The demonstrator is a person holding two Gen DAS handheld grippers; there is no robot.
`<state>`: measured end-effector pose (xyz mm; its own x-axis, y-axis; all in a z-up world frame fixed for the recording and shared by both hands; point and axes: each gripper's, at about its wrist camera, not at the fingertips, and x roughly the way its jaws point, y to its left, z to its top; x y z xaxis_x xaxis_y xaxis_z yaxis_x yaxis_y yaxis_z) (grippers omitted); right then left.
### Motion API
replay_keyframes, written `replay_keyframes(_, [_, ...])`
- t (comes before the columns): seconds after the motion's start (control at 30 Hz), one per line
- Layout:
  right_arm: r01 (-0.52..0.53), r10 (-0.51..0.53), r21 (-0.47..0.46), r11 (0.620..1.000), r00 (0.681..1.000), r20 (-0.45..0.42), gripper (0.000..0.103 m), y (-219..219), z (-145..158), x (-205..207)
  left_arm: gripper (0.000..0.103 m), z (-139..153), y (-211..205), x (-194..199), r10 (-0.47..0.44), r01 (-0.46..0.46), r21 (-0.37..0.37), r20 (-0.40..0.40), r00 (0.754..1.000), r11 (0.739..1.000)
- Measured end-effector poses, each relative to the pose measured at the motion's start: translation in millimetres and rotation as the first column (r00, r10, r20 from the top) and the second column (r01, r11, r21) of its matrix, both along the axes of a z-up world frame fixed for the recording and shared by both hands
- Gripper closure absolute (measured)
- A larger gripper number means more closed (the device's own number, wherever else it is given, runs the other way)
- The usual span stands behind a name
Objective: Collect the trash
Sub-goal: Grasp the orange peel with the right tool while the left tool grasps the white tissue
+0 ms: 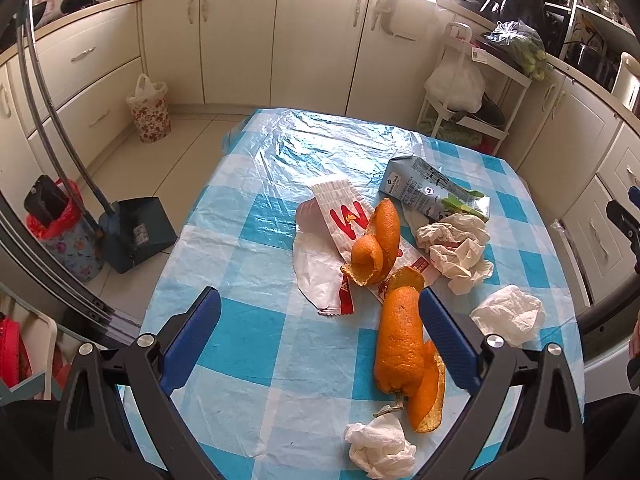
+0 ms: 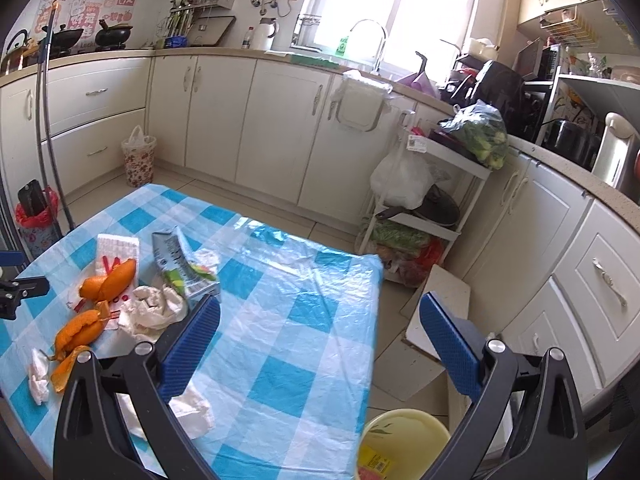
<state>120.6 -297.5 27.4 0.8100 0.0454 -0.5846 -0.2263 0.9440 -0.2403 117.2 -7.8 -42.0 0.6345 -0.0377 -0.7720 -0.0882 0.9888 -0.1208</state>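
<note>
In the left wrist view, a lined trash bin [image 1: 60,236] with a red bag stands on the floor at far left, with a dark dustpan [image 1: 138,232] just beside it and a floral bin [image 1: 149,114] farther back against the cabinets. The left gripper [image 1: 320,316] is released, its blue-padded jaws spread wide above the table [image 1: 248,360], which is covered with a blue-and-white checked plastic cloth. No item is held between the jaws. The trash lies on the cloth ahead of the gripper: a white-and-red snack wrapper [image 1: 320,256] at centre left, a curled orange peel [image 1: 376,244] resting on the wrapper, and a longer orange peel [image 1: 402,340] nearer the camera, just beside the inner face of the right-hand jaw. A crumpled tissue [image 1: 380,448] lies at the near edge, below the long peel. Farther right, a flattened milk carton [image 1: 432,192] lies beyond a wad of crumpled paper [image 1: 456,248], and a separate tissue [image 1: 508,312] sits near the right table edge. In the right wrist view, the same trash group appears at the left of the table, with the carton and peels well apart from the right gripper [image 2: 320,320]. The right gripper is also released, jaws wide and holding nothing, positioned over the right portion of the cloth and the table edge. A yellow bucket [image 2: 404,444] stands on the floor below the table edge, between the jaws in this view.
</note>
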Motion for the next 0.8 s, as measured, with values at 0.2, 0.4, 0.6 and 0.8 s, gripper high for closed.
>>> replay_keyframes(0.2, [-0.114, 0.116, 0.056, 0.992, 0.992, -0.048, 0.007, 28, -6, -25, 0.007, 6, 13, -3, 0.037, -0.037, -0.029, 0.012, 0.999, 0.999])
replay_keyframes(0.4, [-0.32, 0.35, 0.183, 0.93, 0.922, -0.167, 0.008, 84, -31, -61, 0.008, 7, 22, -3, 0.064, -0.063, -0.066, 0.004, 0.998, 0.996])
replay_keyframes(0.6, [-0.355, 0.438, 0.272, 0.894, 0.819, -0.37, 0.034, 135, -80, -59, 0.007, 15, 26, -9, 0.057, -0.055, -0.067, 0.02, 0.998, 0.996])
replay_keyframes(0.8, [-0.249, 0.386, 0.338, 0.908, 0.809, -0.443, 0.047, 138, -101, -39, 0.007, 8, 43, -29, 0.079, -0.081, -0.097, -0.018, 0.997, 0.992])
